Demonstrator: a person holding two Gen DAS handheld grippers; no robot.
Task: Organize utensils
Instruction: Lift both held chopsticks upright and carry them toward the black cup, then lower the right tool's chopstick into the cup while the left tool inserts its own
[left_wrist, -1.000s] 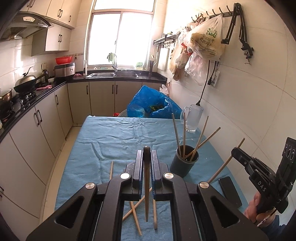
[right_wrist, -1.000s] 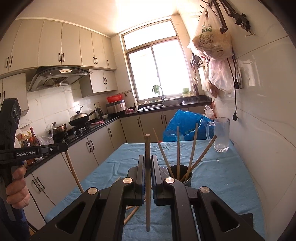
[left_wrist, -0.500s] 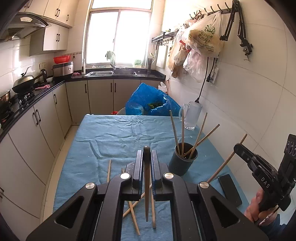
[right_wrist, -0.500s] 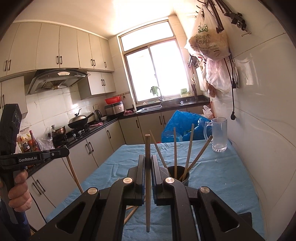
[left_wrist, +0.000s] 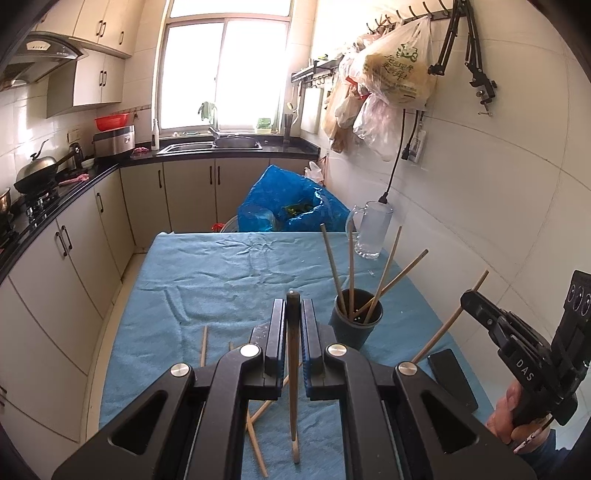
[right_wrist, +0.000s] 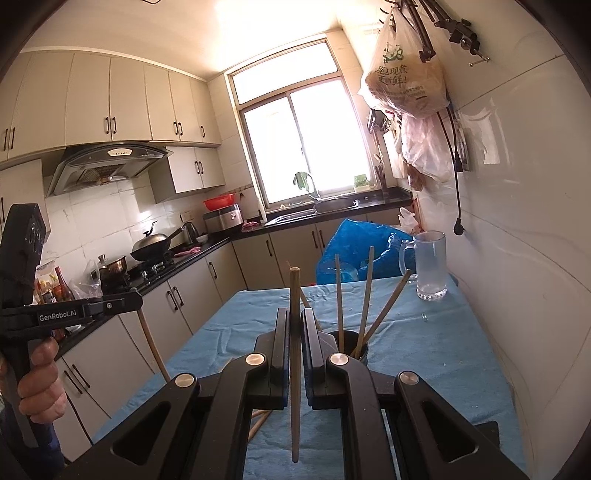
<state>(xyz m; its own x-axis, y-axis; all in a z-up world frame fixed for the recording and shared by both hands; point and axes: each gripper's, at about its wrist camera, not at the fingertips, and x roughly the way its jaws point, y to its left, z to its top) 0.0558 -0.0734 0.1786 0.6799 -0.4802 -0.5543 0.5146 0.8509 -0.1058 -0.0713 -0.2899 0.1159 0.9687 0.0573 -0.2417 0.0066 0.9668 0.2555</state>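
A dark cup (left_wrist: 354, 326) stands on the blue cloth (left_wrist: 221, 280) with several chopsticks (left_wrist: 334, 269) in it; it also shows in the right wrist view (right_wrist: 352, 345). My left gripper (left_wrist: 293, 317) is shut on a dark-tipped chopstick (left_wrist: 293, 369), held upright, left of and nearer than the cup. My right gripper (right_wrist: 294, 332) is shut on a pale chopstick (right_wrist: 294, 332), upright, just in front of the cup. In the left wrist view the right gripper (left_wrist: 517, 339) is at the far right with its chopstick (left_wrist: 448, 319). Loose chopsticks (left_wrist: 203, 341) lie on the cloth.
A glass mug (left_wrist: 371, 230) stands at the table's far right by the wall. A black phone (left_wrist: 452, 378) lies near the right edge. A blue bag (left_wrist: 291, 205) sits beyond the table. Cabinets (left_wrist: 74, 258) run along the left.
Both grippers have shifted slightly, still holding their chopsticks. The cup sits a little lower and nearer the middle in the right wrist view.
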